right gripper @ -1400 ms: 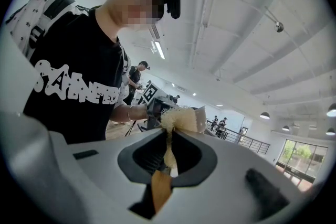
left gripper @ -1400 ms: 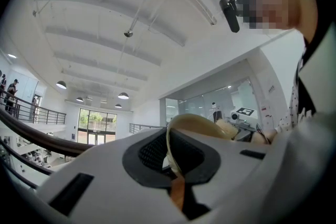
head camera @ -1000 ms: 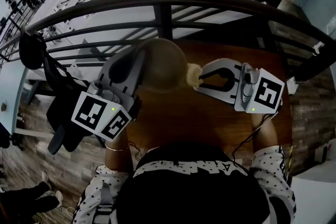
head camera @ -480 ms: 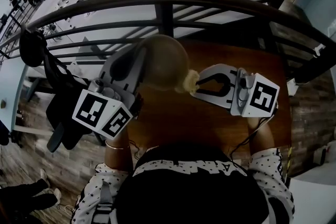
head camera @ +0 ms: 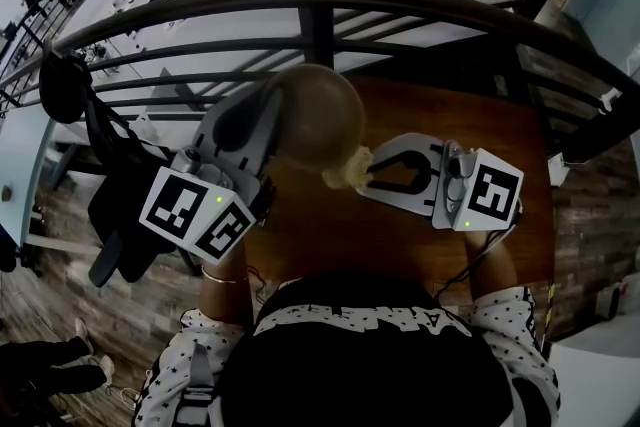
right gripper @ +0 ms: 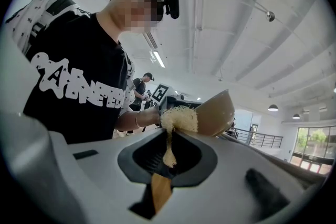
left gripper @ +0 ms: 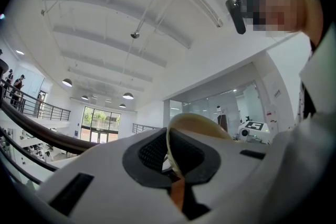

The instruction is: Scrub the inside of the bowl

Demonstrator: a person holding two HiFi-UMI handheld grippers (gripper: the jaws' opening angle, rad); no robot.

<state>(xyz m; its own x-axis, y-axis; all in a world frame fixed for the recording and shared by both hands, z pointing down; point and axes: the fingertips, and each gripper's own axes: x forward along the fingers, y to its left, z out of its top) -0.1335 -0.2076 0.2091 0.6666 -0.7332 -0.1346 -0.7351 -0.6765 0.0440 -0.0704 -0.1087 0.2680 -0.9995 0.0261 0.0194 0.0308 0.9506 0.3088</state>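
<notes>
Bowl point(head camera: 318, 120), tan, is held up off the wooden table point(head camera: 400, 230) and tilted so its rounded outside faces the head camera. Left gripper point(head camera: 270, 110) is clamped tight on bowl rim; in the left gripper view the thin rim edge sits pinched between the dark pads point(left gripper: 152, 152), jaws nearly together. Right gripper point(head camera: 372, 173) is closed narrow on a pale yellow fibrous scrub pad point(head camera: 345, 173), with a strand of it pinched between the jaws and the bulk sticking out past the tips. Pad touches bowl at its lower right edge, by the rim; cannot tell if it's inside or outside the bowl. The two grippers are near each other, bowl between them. Dark metal railing point(head camera: 310, 0) runs behind the table, with a black bag point(head camera: 100, 165) hanging on it at left. Person's black printed shirt point(head camera: 370, 355) fills the bottom of the head view.
</notes>
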